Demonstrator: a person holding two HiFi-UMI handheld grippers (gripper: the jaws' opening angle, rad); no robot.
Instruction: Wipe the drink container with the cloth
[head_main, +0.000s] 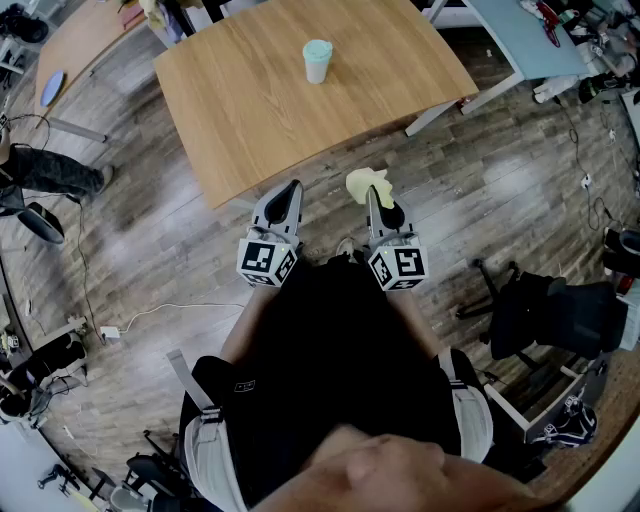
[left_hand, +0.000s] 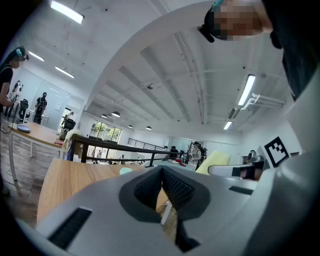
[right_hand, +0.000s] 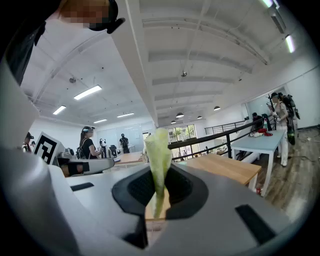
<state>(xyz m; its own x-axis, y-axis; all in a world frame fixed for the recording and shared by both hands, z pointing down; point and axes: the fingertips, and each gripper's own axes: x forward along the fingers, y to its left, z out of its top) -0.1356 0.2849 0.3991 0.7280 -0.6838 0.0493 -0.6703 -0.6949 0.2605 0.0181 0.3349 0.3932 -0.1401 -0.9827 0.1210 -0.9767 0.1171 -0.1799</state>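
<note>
- Currently your right gripper (right_hand: 159, 186) pinches the pale yellow-green cloth (right_hand: 159, 147), which sticks up from between its jaws.
- Your left gripper (left_hand: 161, 174) has its jaws pressed together, with nothing between them.
- The drink container (head_main: 317, 61), a pale teal cup, stands upright on the wooden table (head_main: 250, 125), well apart from both grippers, which are off the table's near edge.

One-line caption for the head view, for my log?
Drink container stands on wooden table; short of it, right gripper clamps yellow cloth, left gripper shut and empty.
</note>
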